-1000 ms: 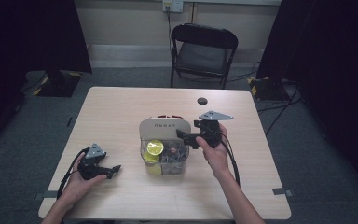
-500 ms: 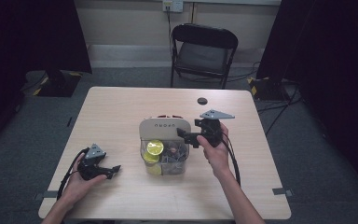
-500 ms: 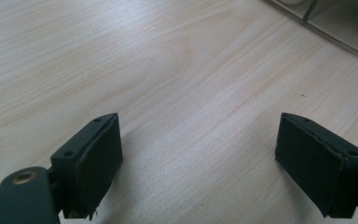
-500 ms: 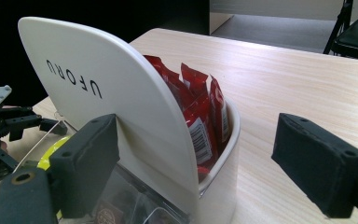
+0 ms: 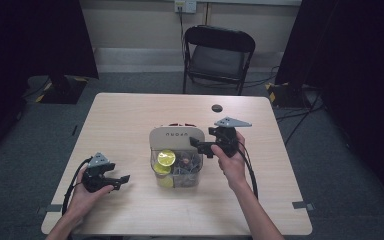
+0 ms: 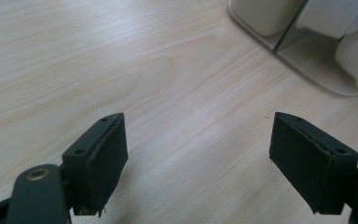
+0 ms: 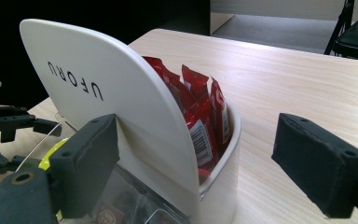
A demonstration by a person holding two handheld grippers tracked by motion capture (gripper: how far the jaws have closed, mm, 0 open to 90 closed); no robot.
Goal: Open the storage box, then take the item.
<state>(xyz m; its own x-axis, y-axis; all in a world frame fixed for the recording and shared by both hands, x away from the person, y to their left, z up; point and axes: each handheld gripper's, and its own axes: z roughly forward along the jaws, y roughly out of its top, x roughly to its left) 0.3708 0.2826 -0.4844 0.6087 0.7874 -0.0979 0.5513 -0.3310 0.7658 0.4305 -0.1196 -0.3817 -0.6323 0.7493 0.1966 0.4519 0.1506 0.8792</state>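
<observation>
The white box [image 5: 176,150] with a tall curved back sits in the middle of the table [image 5: 130,115], and it has red packets [image 7: 200,116] tucked behind that back and a yellow-topped tub [image 5: 166,159] in its clear front part. The right gripper [image 5: 200,146] hangs just beside the box, at its right top corner, and its two black fingers [image 7: 86,163] are spread wide with the box's curved back standing between them, not touched as far as I can tell. The red packets are a little past those fingers, nearer the left one. The left gripper [image 5: 122,178] rests low, well apart from the box, and its jaws have just been closing a bit, yet its fingers [image 6: 100,161] are spread with only bare table between them. It looks like the reaching step, before anything is picked. Next, the right fingers likely need to move in over a packet, or around the box edge, and then squeeze gently
</observation>
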